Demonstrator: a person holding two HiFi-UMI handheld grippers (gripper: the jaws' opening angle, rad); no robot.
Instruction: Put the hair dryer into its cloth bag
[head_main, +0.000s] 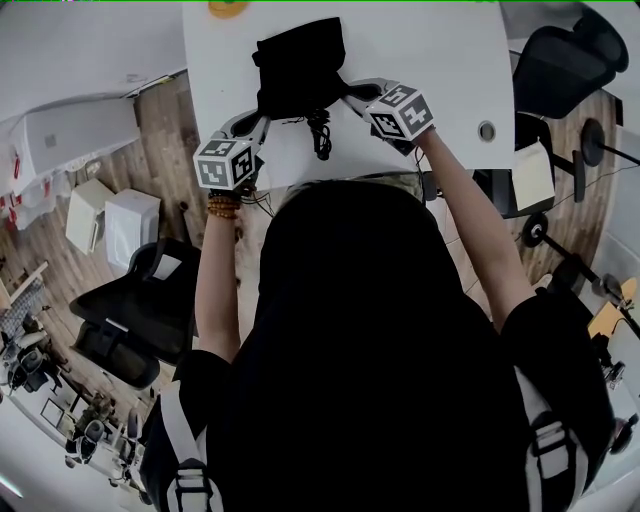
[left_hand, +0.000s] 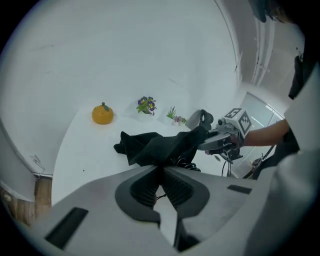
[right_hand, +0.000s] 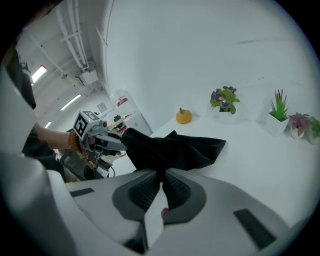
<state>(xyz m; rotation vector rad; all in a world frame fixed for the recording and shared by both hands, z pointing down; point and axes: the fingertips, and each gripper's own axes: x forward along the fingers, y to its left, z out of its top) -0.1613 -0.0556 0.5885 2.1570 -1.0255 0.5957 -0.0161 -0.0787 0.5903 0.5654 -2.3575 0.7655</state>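
Observation:
The black cloth bag (head_main: 300, 62) hangs lifted over the white table (head_main: 440, 60), stretched between both grippers. My left gripper (head_main: 262, 118) is shut on the bag's near left edge, and the cloth (left_hand: 155, 147) is pinched between its pads (left_hand: 161, 169). My right gripper (head_main: 348, 90) is shut on the near right edge, with the bag (right_hand: 175, 150) bunched at its fingertips (right_hand: 162, 172). A coiled black cord (head_main: 319, 132) dangles below the bag's opening, the same cord (left_hand: 186, 162) showing in the left gripper view. The bag hides the hair dryer's body.
An orange (left_hand: 102, 114), a small pot of purple flowers (left_hand: 146, 105) and little potted plants (right_hand: 277, 112) stand along the table's far edge. A cable hole (head_main: 487, 131) lies at the right. Office chairs (head_main: 560, 60) and white boxes (head_main: 130, 225) stand around the table.

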